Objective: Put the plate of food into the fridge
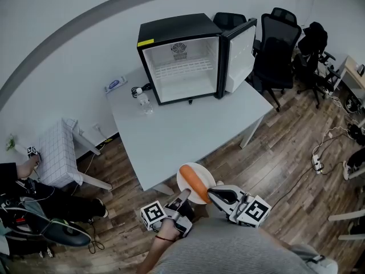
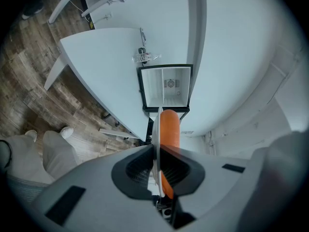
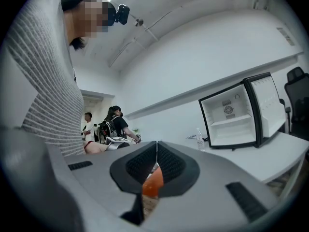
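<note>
A white plate [image 1: 186, 182] carries a long orange piece of food [image 1: 195, 181]; it hangs in the air just off the near edge of the white table [image 1: 188, 130]. My left gripper [image 1: 182, 196] is shut on the plate's near rim. In the left gripper view the plate [image 2: 155, 129] stands edge-on between the left gripper's [image 2: 157, 149] jaws, with the food [image 2: 169, 127] beside it. My right gripper [image 1: 212, 193] sits at the plate's right edge; in its own view the right gripper [image 3: 157, 146] has its jaws together and only some orange food [image 3: 152, 185] shows below them. The black mini fridge [image 1: 181, 56] stands open at the table's far side, its inside white.
A water bottle [image 1: 144, 100] and cables lie left of the fridge. The fridge door [image 1: 239, 53] swings out to the right. Black office chairs [image 1: 279, 44] stand beyond the table's right end. A white gridded stool [image 1: 57, 153] is at the left. People stand in the background [image 3: 113, 124].
</note>
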### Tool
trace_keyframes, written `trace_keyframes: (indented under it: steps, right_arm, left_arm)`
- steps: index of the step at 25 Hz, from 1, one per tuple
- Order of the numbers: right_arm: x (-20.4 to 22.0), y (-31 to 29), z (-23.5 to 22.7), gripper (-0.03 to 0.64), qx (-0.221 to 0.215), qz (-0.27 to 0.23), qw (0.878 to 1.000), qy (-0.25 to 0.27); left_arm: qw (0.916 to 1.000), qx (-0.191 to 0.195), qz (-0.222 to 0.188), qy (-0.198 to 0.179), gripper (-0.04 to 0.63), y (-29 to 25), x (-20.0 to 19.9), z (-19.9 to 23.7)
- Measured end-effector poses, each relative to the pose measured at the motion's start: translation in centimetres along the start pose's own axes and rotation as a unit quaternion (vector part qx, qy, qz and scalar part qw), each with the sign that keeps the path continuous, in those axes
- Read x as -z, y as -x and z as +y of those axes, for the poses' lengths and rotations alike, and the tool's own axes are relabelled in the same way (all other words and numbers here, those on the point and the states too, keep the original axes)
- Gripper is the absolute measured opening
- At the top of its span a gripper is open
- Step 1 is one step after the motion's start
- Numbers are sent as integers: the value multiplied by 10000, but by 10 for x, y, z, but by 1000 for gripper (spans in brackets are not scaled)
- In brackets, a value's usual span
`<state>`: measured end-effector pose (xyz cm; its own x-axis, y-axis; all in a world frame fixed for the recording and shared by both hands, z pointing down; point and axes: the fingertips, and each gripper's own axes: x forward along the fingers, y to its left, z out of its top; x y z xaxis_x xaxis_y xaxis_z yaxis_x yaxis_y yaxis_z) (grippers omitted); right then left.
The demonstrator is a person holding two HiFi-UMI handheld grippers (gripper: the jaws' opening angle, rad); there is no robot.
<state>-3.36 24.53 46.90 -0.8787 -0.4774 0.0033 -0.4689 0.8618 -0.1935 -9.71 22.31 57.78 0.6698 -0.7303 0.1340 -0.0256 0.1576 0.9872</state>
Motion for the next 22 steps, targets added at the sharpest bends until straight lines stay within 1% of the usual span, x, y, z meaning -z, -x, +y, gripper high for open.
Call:
trace_keyframes:
  steps: [2,4,5,8,11,13,16,19,22]
  right_arm:
    - [-1,-3,-9,14,4,-24,10000,-29]
    - [-4,-10,-22,14,-12,-37,10000,-59]
    - [-6,-14,-29,14,-22,-33,10000,-69]
    - [-15,-26,-55,14,-53,-68,9999,-87]
    - [-25,-36,-83,14,-62,-98,9999,-117]
    - [-32,-40,-104,14,-32,-131,9998,-141]
    - [-42,-45,-145,14,144,-187,9996,-184]
    - [-55,-51,-185,14,200,-292,9988,-345]
    - [-66,-57,-217,14,144,-310,9985,-434]
  left_arm:
    - [10000,-10,-9,-3,35,-7,-5,-1]
    - [9998,-147,-16,-103,35,-13,-16,6]
    - [9998,-145,-24,-128,35,-18,-21,5]
    - [9999,17,-71,-126,35,-39,-35,-7]
    - [9999,0,-133,-86,35,-60,-51,-11]
    - [9998,52,-177,-16,35,-78,-60,-18]
    - [9995,175,-243,96,35,-107,-73,-34]
    - [9994,179,-288,50,35,-135,-88,-45]
    - [9991,215,-368,15,35,-162,-102,-58]
